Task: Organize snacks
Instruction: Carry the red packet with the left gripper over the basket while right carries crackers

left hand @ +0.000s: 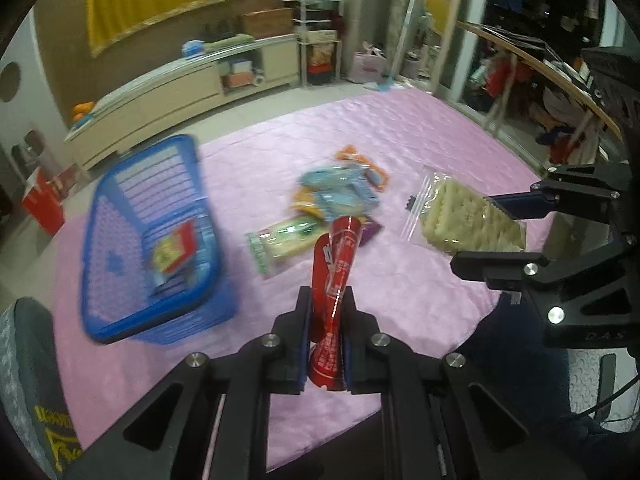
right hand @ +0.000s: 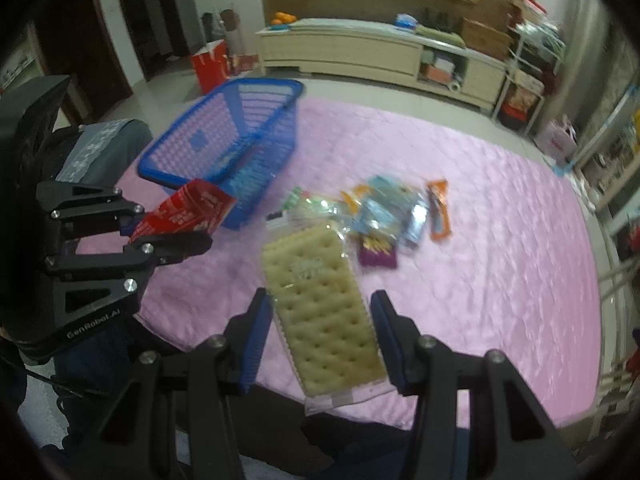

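Note:
My left gripper (left hand: 326,300) is shut on a red snack packet (left hand: 334,268), held above the pink cloth; it also shows in the right wrist view (right hand: 188,210). My right gripper (right hand: 320,304) is shut on a clear bag of crackers (right hand: 320,308), seen too in the left wrist view (left hand: 468,220). A blue basket (left hand: 116,320) stands at the left with a red-yellow packet (left hand: 176,252) inside. A pile of loose snack packets (left hand: 340,192) lies at the cloth's middle.
The pink cloth (left hand: 420,148) covers a low surface. A long cream cabinet (left hand: 180,88) runs along the back wall, a red box (right hand: 210,64) stands on the floor, and shelves (left hand: 320,36) stand at the back. A clothes rail (left hand: 540,64) is at the right.

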A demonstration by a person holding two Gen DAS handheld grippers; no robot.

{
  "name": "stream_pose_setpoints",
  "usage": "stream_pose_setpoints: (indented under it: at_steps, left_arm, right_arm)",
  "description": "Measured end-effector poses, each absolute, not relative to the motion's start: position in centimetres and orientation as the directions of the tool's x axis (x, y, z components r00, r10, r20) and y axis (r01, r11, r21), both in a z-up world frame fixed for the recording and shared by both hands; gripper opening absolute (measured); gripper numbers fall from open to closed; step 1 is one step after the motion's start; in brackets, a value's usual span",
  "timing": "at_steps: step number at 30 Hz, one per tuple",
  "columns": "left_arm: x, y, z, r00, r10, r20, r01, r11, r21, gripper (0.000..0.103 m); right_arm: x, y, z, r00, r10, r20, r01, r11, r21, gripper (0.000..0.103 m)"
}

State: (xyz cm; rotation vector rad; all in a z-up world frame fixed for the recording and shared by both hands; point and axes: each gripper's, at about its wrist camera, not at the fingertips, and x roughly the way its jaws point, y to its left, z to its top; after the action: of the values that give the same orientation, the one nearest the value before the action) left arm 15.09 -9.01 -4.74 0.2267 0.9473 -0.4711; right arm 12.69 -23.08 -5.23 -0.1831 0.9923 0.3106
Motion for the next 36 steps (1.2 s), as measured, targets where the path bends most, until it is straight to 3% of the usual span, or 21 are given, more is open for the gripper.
stream_pose_setpoints:
  at_steps: [20, 36]
  left_arm:
    - [19.4, 3.7, 0.0, 0.586, -0.202, -0.785, 0.325, 0.946, -0.001, 0.012]
    - [27.4, 6.6, -6.4, 0.484, -0.21, -0.85, 0.293, 0.954, -0.069, 0.012]
  right_arm:
    - [19.4, -10.9, -0.8, 0.534, 0.275, -0.8, -0.508, 0.86, -0.044, 0.055]
    - [27.9, -7.9, -7.6, 0.418, 0.245, -0.875, -0.461, 0.887, 0.028, 0.055]
